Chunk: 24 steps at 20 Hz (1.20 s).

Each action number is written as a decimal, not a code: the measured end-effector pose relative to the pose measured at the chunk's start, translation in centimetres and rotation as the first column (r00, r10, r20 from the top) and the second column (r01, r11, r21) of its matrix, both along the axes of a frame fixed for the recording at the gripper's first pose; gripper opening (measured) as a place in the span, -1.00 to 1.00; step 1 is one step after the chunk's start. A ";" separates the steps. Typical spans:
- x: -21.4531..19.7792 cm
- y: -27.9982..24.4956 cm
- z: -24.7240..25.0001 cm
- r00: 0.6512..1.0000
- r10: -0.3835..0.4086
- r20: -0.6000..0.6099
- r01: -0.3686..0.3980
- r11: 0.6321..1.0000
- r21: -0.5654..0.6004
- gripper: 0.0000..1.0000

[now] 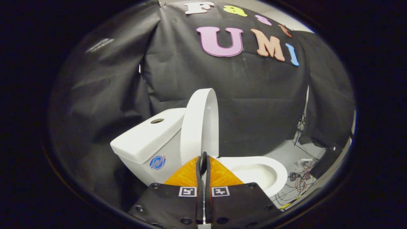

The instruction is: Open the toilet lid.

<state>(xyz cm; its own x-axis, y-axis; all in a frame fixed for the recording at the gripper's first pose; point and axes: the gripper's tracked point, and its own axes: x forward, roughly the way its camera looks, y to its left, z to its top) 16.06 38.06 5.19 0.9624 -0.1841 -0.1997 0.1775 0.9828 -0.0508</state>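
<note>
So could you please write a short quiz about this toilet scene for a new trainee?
1. True or false: the toilet lid stands upright.
2. The gripper fingers are: A) wide open, B) closed together with nothing between, C) clamped on the lid.
3. What has a round hole in its top, beside the lid?

Key: 1 true. 2 B. 3 the tank.

Likely lab booth: cloth wall (254,105), loose cables (299,183).

We are seeing the gripper (203,159) pointing forward and level, its two fingers (199,178) lying pressed together side by side, nothing pinched between them.
</note>
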 end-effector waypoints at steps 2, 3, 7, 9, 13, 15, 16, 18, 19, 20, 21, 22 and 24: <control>0.3 0.3 0.0 1.000 0.016 0.004 -0.016 1.000 0.010 -0.94; 0.5 0.7 0.1 1.000 0.028 0.008 -0.028 1.000 0.004 -0.95; 0.9 2.2 0.0 0.997 0.074 0.028 -0.072 0.995 -0.065 -0.94; 0.9 2.8 0.1 0.995 0.094 0.039 -0.090 0.992 -0.090 -0.87; 1.3 3.6 0.0 0.991 0.125 0.054 -0.120 0.989 -0.085 -0.80; 1.4 3.8 0.1 0.990 0.126 0.058 -0.120 0.988 -0.093 -0.80; 1.7 4.3 -0.5 0.989 0.141 0.044 -0.138 0.988 -0.070 -0.73; 1.1 5.4 -1.4 0.988 0.155 0.020 -0.156 0.988 0.009 -0.60; 1.2 6.0 -1.9 0.985 0.174 0.013 -0.174 0.984 0.033 -0.42; 1.1 6.4 -2.1 0.981 0.195 0.007 -0.195 0.980 0.032 -0.24; 0.6 6.6 -2.4 0.976 0.217 0.003 -0.217 0.976 0.007 -0.07; 0.3 7.2 -2.9 0.967 0.256 -0.001 -0.256 0.966 -0.033 0.11; -0.3 8.0 -3.6 0.948 0.317 -0.013 -0.315 0.935 -0.161 0.46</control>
<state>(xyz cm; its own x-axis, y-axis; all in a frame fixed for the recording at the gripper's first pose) 15.76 46.09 1.61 0.9784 0.1020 -0.1801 -0.1396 0.9675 -0.2107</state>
